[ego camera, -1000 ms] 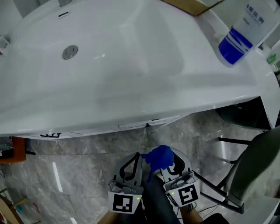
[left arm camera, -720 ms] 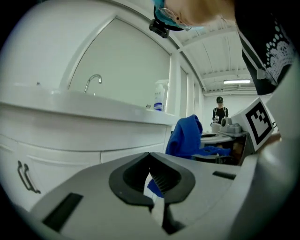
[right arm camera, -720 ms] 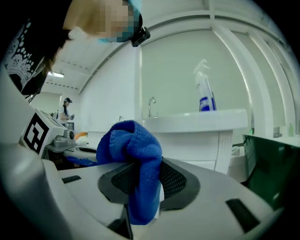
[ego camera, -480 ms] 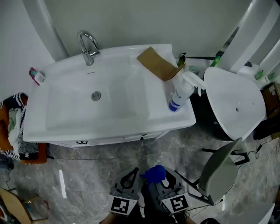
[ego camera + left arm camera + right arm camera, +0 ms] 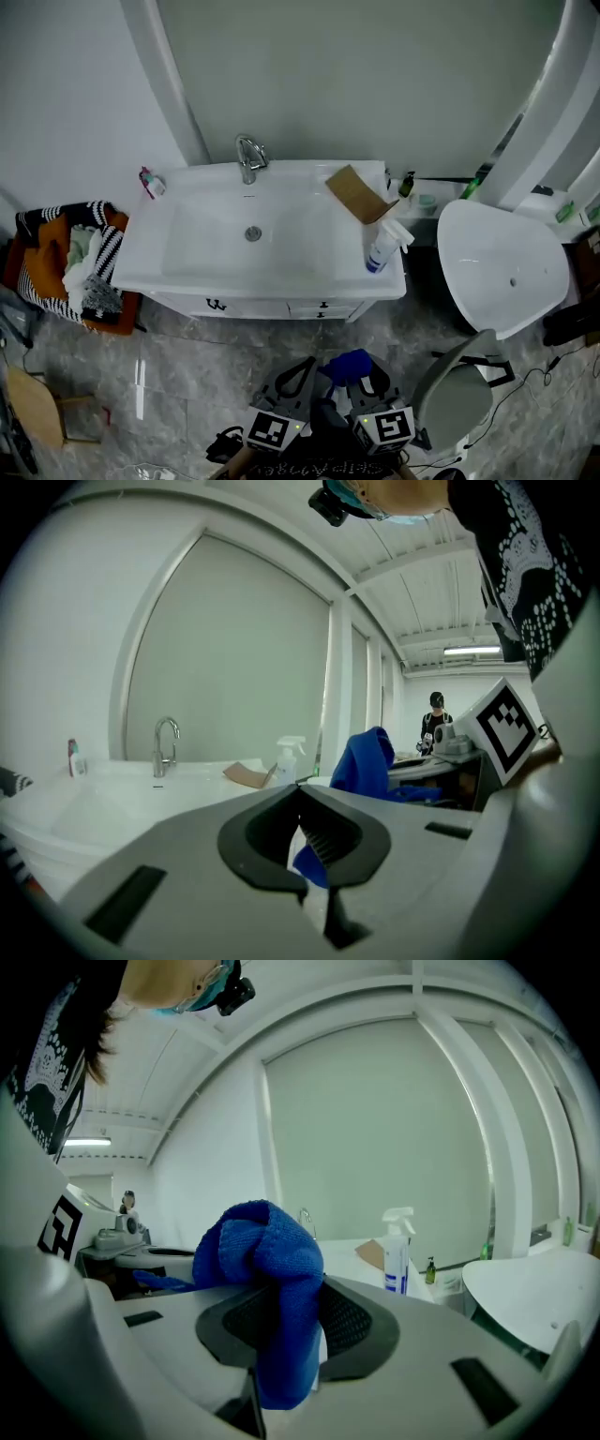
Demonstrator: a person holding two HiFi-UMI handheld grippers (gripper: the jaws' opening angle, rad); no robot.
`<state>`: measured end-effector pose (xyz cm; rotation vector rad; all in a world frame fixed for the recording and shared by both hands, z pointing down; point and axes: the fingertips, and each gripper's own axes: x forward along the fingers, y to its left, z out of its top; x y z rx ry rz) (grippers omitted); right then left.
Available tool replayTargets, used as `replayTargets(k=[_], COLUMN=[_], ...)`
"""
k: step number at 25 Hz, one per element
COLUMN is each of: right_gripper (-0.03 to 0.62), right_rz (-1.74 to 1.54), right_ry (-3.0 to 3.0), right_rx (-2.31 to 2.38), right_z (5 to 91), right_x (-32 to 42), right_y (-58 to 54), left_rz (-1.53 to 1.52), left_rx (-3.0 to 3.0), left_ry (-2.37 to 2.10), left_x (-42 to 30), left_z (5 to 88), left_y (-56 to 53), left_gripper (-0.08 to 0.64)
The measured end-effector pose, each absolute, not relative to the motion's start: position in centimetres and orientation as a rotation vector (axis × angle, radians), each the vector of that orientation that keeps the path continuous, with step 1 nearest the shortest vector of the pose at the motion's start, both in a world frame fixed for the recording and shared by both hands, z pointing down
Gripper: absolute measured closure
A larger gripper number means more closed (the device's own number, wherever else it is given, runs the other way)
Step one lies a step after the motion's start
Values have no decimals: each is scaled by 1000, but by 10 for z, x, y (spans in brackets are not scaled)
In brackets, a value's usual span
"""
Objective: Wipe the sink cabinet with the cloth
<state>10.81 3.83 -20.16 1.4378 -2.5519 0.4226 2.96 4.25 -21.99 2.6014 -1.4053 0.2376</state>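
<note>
1. The spray bottle [image 5: 382, 248] on the sink's right edge carries a blue and white label, but its print is too small to read. The only other markings are the black and white squares on each gripper's cube.
2. The left gripper [image 5: 298, 373] has its jaws pressed together with nothing between them, as its own view [image 5: 300, 794] shows.
3. The right gripper [image 5: 361, 380] pinches the blue cloth [image 5: 347, 364]. In its own view [image 5: 281, 1307] the cloth [image 5: 267, 1260] bunches above the jaws and hangs down between them.
4. Both grippers sit side by side at the bottom of the head view, over the marbled floor [image 5: 187, 366] and well apart from the sink cabinet [image 5: 262, 307].
5. On the white sink [image 5: 187, 272] stand a chrome faucet [image 5: 248, 159] and a piece of brown cardboard [image 5: 356, 194].
6. Compared with half a second ago, the head view now takes in more. The sink looks smaller and sits higher, with more wall and floor in sight. The cloth stays in the right gripper, and both grippers remain low in the frame.
</note>
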Motion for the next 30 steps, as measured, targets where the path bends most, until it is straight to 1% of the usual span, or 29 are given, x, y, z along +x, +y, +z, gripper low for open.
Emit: replayTargets(k=[6, 15, 18, 25, 30], right_gripper=[476, 476, 476, 476, 476], right_rz=[310, 387, 409, 427, 476], right_ry=[-2653, -2695, -2681, -2608, -2541], right_rx=[1380, 1290, 1289, 1355, 1426], right_z=[-252, -253, -247, -229, -215], right_x=[102, 101, 108, 143, 160], right_y=[37, 52, 62, 78, 99], left_rz=[154, 128, 133, 143, 208], left_rx=[2514, 2309, 2292, 2374, 2388], left_ry=[-1625, -1888, -1880, -1747, -1694], left_x=[3, -51, -51, -26, -40], left_z=[-259, -271, -269, -262, -254], left_y=[53, 76, 81, 79, 83], left_gripper=[557, 557, 557, 557, 557])
